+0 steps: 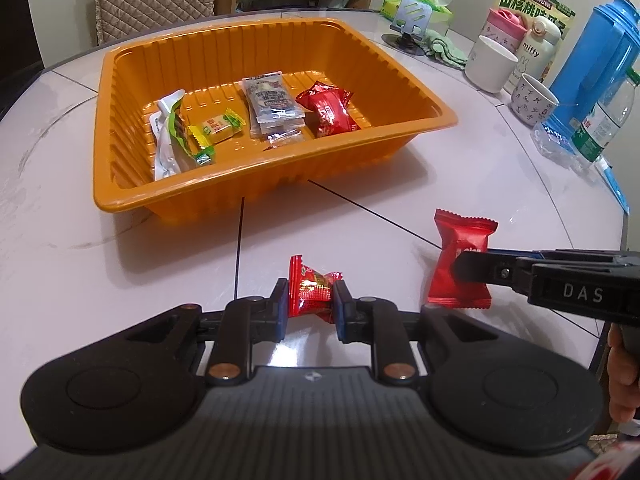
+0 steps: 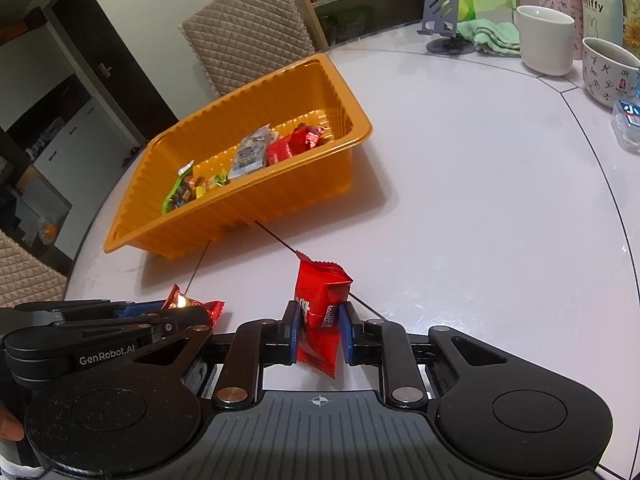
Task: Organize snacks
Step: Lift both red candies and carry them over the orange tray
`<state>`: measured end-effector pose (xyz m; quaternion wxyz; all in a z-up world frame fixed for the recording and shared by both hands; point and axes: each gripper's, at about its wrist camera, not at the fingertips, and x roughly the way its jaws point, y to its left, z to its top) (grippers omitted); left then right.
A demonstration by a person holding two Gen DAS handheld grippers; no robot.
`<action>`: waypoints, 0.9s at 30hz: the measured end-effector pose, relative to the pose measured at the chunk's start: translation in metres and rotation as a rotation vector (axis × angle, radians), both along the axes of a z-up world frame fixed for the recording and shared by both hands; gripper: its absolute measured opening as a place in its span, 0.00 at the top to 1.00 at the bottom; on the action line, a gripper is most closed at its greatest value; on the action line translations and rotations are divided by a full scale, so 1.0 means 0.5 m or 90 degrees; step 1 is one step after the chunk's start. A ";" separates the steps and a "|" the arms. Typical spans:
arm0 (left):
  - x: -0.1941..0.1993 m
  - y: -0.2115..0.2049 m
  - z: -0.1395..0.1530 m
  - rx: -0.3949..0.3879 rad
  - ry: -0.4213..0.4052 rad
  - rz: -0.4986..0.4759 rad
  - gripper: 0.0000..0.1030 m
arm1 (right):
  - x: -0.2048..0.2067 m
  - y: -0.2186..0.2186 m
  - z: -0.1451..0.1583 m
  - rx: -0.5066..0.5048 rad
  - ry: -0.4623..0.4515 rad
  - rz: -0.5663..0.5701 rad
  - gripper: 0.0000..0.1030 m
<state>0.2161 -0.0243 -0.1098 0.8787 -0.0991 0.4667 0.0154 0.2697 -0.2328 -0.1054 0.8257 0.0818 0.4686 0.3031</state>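
An orange tray (image 1: 120, 196) (image 2: 132, 236) stands on the white table and holds several wrapped snacks, among them a red packet (image 1: 328, 110) and a yellow candy (image 1: 216, 128). My left gripper (image 1: 310, 300) (image 2: 188, 312) is shut on a small red candy (image 1: 312, 288) (image 2: 212, 308), just above the table in front of the tray. My right gripper (image 2: 320, 322) (image 1: 458, 266) is shut on a larger red snack packet (image 2: 320, 304) (image 1: 460, 240) and holds it upright over the table to the right of the left gripper.
At the back right stand a white mug (image 1: 490, 64) (image 2: 546, 38), a patterned cup (image 1: 534, 98) (image 2: 608, 72), a blue thermos (image 1: 596, 68), a water bottle (image 1: 608, 124), a phone stand (image 1: 408, 24) and a green cloth (image 2: 486, 34). A quilted chair (image 2: 248, 28) stands behind the tray.
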 end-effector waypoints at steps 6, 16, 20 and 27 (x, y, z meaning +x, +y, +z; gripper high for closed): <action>-0.015 0.004 0.010 -0.001 -0.004 0.008 0.81 | -0.010 -0.001 0.011 0.007 -0.003 0.008 0.80; -0.038 0.010 0.062 -0.009 -0.034 0.015 0.81 | -0.021 0.000 0.054 0.027 -0.012 0.025 0.80; -0.043 0.012 0.088 -0.013 -0.050 0.015 0.81 | -0.020 0.003 0.075 0.034 -0.021 0.033 0.80; -0.038 0.021 0.134 -0.017 -0.081 0.022 0.81 | -0.012 0.013 0.108 0.050 -0.040 0.049 0.80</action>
